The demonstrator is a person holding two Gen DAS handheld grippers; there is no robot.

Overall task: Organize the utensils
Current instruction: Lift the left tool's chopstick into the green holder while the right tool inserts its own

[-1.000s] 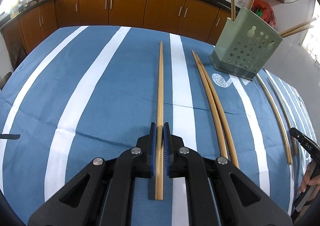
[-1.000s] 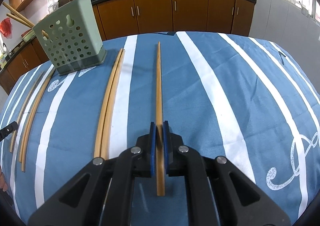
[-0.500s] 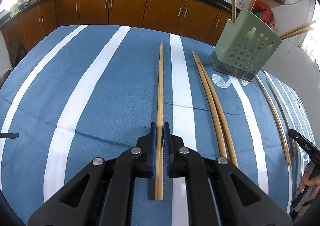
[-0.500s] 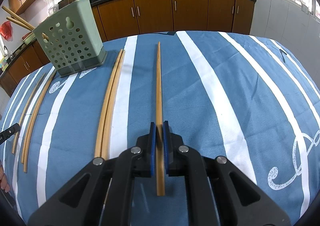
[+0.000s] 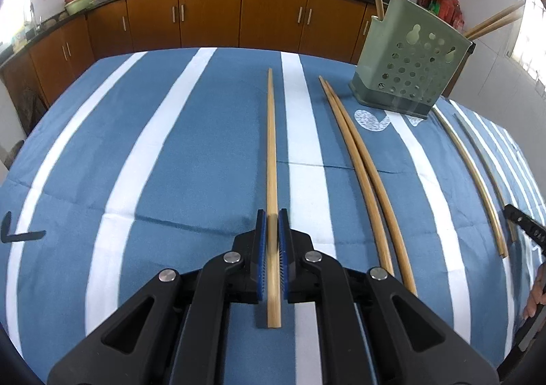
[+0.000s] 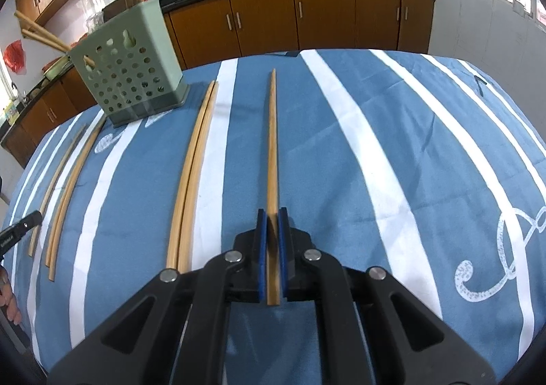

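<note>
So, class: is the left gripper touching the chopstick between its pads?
Touching. In the left wrist view, the left gripper has both blue pads closed against the chopstick.

the table's left half lies bare, open to its far edge; toward the far right corner the green utensil holder stands in the way; chopstick pairs lie along the right side

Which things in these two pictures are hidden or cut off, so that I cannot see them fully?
- Left view: the right gripper is cut off by the edge.
- Right view: the pair of chopsticks has near ends hidden behind the gripper body.
- Both views: what is inside the green holder is hidden by its walls.
</note>
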